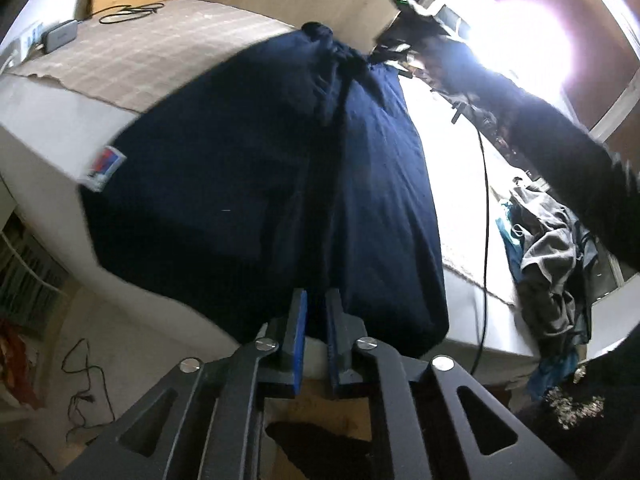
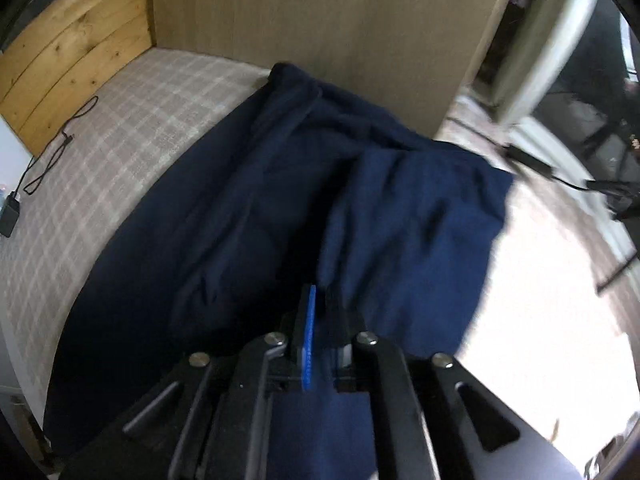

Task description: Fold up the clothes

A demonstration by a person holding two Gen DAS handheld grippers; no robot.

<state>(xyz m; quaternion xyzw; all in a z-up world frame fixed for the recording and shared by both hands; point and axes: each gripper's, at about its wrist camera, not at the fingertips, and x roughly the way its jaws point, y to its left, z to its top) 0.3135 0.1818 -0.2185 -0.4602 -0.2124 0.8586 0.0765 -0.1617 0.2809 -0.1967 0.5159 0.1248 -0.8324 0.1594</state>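
Note:
A navy garment (image 1: pixel 260 180) lies spread on the bed's checked cover (image 1: pixel 140 52), with a red-and-blue label (image 1: pixel 106 168) at its left corner. My left gripper (image 1: pixel 316 300) is at the near hem, its jaws nearly together with dark cloth between the tips. A taut crease runs from there to the bunched far end (image 1: pixel 324 40), where a person's dark sleeve (image 1: pixel 560 152) reaches in. In the right wrist view the garment (image 2: pixel 260 200) lies in folds. My right gripper (image 2: pixel 320 296) is shut on it, with blue cloth hanging under the jaws.
A heap of grey and teal clothes (image 1: pixel 548 248) sits at the bed's right end beside a black cable (image 1: pixel 484 220). A charger (image 1: pixel 60 34) and its coiled lead (image 1: pixel 128 12) lie at the far left. Wooden panels (image 2: pixel 72 52) back the bed. A window (image 1: pixel 532 40) glares.

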